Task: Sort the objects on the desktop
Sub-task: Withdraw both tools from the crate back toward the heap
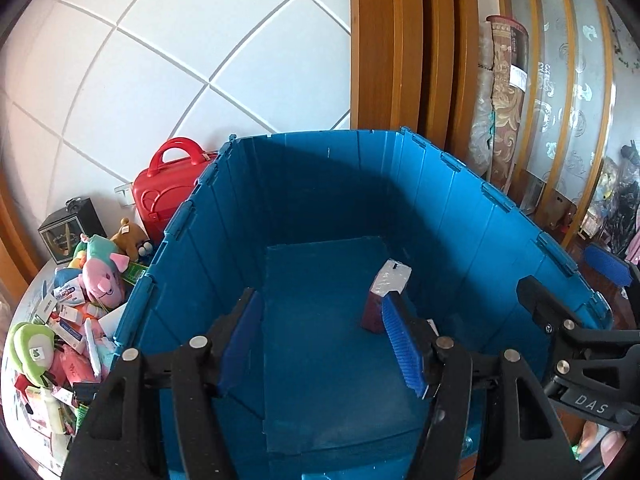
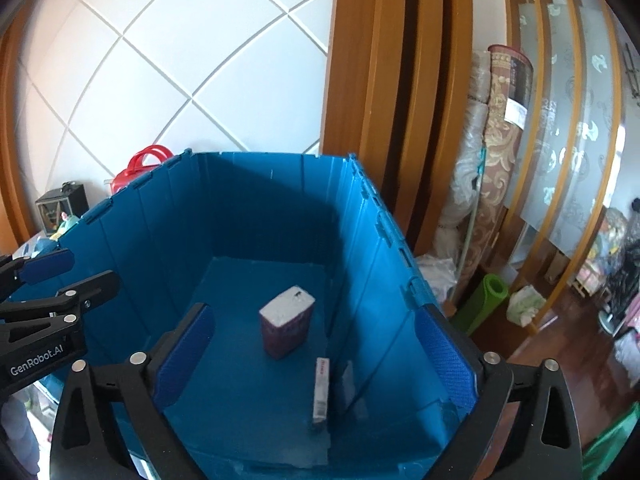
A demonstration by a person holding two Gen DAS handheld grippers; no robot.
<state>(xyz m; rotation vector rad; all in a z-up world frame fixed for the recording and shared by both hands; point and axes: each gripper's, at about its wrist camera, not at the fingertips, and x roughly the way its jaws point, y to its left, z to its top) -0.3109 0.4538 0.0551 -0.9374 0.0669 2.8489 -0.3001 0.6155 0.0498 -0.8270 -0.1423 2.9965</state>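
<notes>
A deep blue folding crate (image 1: pixel 460 216) (image 2: pixel 168 216) fills both views. On its floor stands a purple box with a white top (image 2: pixel 286 326) (image 1: pixel 386 292), and beside it a slim white packet (image 2: pixel 321 390) lies along the right wall, slightly blurred. My right gripper (image 2: pixel 316 356) hangs over the crate, open wide with nothing between its blue pads (image 2: pixel 184 356); in the left wrist view it shows over the crate's right rim (image 1: pixel 568 276). My left gripper (image 1: pixel 320 300) is open and empty above the crate's near end, and also shows at left (image 2: pixel 86 270).
A heap of plush toys and small packets (image 1: pixel 80 300) lies on the table left of the crate, with a red case (image 1: pixel 168 192) behind it. Rolled carpets (image 2: pixel 504 128), a green mat (image 2: pixel 484 300) and a wooden door frame (image 2: pixel 372 80) stand to the right.
</notes>
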